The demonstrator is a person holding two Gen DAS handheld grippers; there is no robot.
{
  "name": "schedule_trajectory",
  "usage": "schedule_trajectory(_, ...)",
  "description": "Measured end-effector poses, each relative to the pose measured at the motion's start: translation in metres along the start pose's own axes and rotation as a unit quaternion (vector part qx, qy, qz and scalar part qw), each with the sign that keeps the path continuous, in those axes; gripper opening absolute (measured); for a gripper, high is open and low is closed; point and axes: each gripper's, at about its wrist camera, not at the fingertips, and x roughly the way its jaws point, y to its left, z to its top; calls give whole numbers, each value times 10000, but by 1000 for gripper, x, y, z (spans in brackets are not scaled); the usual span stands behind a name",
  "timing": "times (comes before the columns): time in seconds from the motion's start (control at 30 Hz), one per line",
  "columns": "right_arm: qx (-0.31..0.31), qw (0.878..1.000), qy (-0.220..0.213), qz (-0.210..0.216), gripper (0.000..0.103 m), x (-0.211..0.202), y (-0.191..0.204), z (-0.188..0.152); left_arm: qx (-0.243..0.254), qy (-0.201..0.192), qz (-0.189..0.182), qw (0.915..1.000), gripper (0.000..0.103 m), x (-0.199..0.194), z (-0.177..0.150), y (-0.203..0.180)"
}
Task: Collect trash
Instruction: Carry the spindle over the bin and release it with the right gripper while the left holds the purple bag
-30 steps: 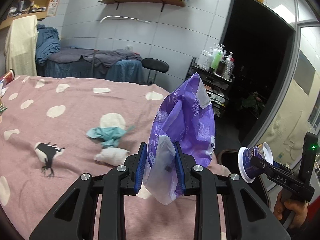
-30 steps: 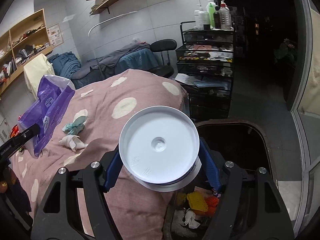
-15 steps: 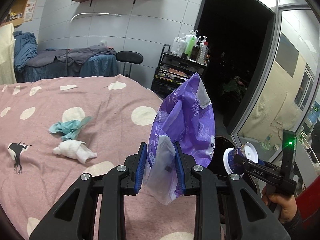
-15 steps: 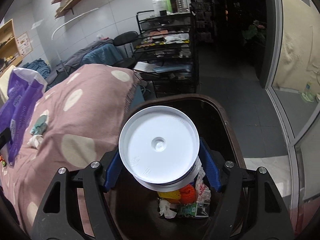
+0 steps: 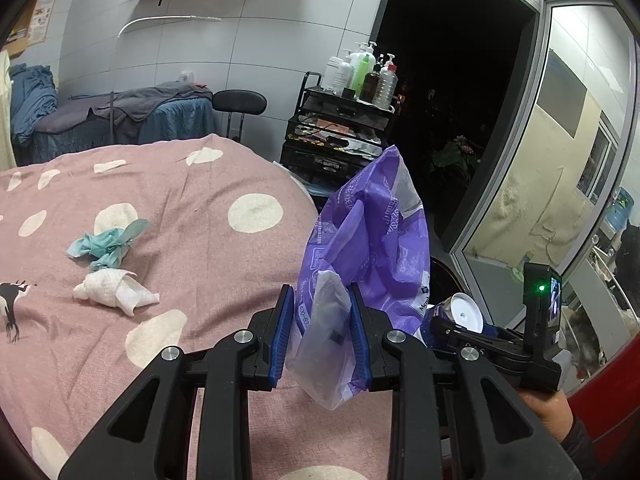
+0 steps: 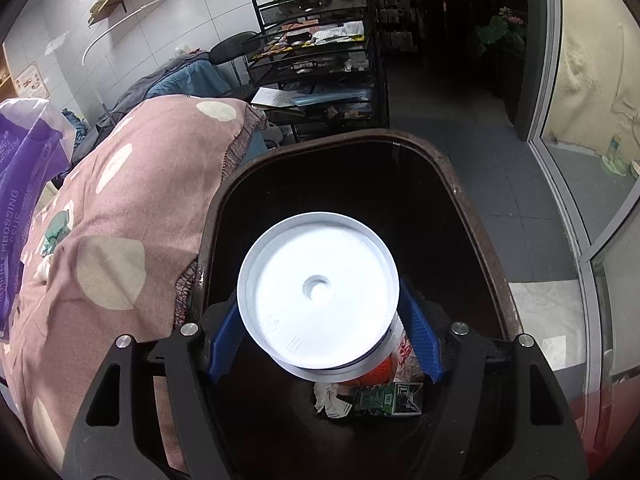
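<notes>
My left gripper [image 5: 320,336] is shut on a crumpled purple plastic wrapper [image 5: 372,236] that stands up from between its blue pads, above the pink spotted bedspread [image 5: 200,208]. My right gripper [image 6: 320,332] is shut on a white-bottomed paper cup [image 6: 318,292], held directly over the open dark trash bin [image 6: 460,184]. The same cup [image 5: 464,312] and right gripper show at the lower right of the left wrist view. A teal tissue [image 5: 106,242] and a white crumpled tissue [image 5: 112,290] lie on the bed.
The bin holds trash: a green carton [image 6: 388,398], white paper [image 6: 328,396] and something orange. A black wire cart [image 6: 316,48] with bottles stands behind the bin. A glass door [image 6: 588,120] is at the right. A massage bed [image 5: 120,116] and stool [image 5: 239,102] stand at the back.
My right gripper has carried the cup down and over the bin's opening, which now fills its view. My left gripper has swung right along the bed with the wrapper still gripped.
</notes>
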Motion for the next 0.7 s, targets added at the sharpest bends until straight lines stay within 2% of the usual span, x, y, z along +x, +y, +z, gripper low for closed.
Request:
schedule_trajectory(0.27, 66, 9999, -94, 42, 80, -5, 2, -4, 75, 26, -66, 9999, 28, 1, -1, -5)
schedule_trajectory(0.7, 393, 9955, -834, -223, 87, -48, -10, 6, 456, 89, -214, 9987, 28, 11, 1, -28)
